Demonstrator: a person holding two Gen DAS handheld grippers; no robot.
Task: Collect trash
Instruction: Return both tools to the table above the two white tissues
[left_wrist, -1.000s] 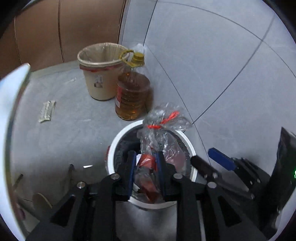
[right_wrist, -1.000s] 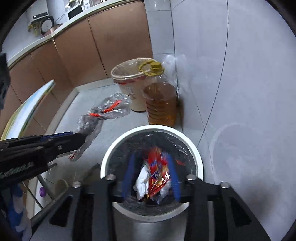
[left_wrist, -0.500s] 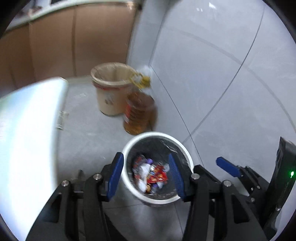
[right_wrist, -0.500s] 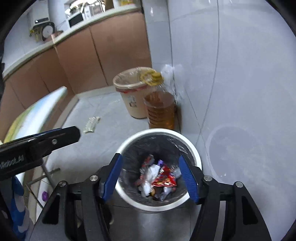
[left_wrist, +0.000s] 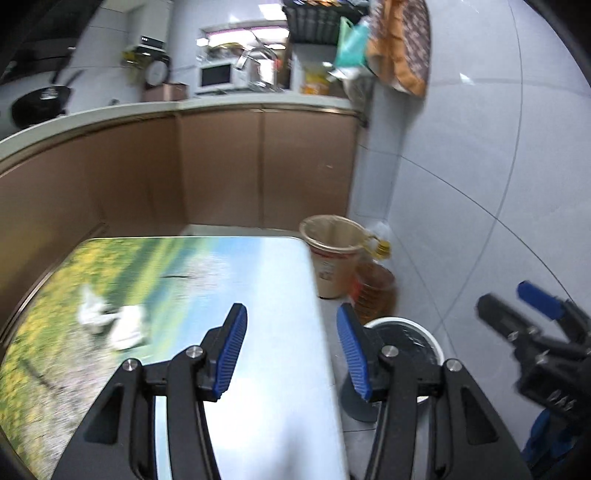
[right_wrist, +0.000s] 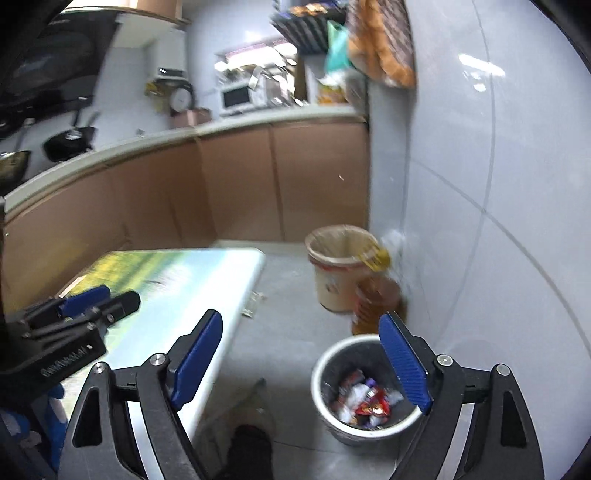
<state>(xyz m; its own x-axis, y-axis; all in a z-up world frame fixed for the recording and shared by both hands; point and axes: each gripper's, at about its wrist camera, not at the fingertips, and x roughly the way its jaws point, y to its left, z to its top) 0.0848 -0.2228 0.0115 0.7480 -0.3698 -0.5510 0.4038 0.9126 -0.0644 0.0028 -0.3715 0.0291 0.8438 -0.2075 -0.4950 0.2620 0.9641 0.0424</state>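
Observation:
A white-rimmed trash bin (right_wrist: 325, 373) with a black liner stands on the floor by the tiled wall; wrappers and crumpled trash (right_wrist: 364, 400) lie inside it. The bin's rim also shows in the left wrist view (left_wrist: 432, 334). My left gripper (left_wrist: 291, 354) is open and empty, raised over the edge of the table (left_wrist: 207, 280). My right gripper (right_wrist: 301, 360) is open and empty, high above the floor between table and bin. Each gripper shows in the other's view: the right (left_wrist: 524, 314), the left (right_wrist: 99, 299).
A table (right_wrist: 177, 273) with a landscape print fills the left. A beige lined bucket (right_wrist: 338, 273) and an amber oil bottle (right_wrist: 376, 299) stand beyond the bin by the wall. A small wrapper (right_wrist: 252, 306) lies on the floor. Brown cabinets (right_wrist: 240, 184) run behind.
Both grippers let go of their trash into the bin and opened. Both then rose and tilted up, so the table, cabinets and counter came into view.

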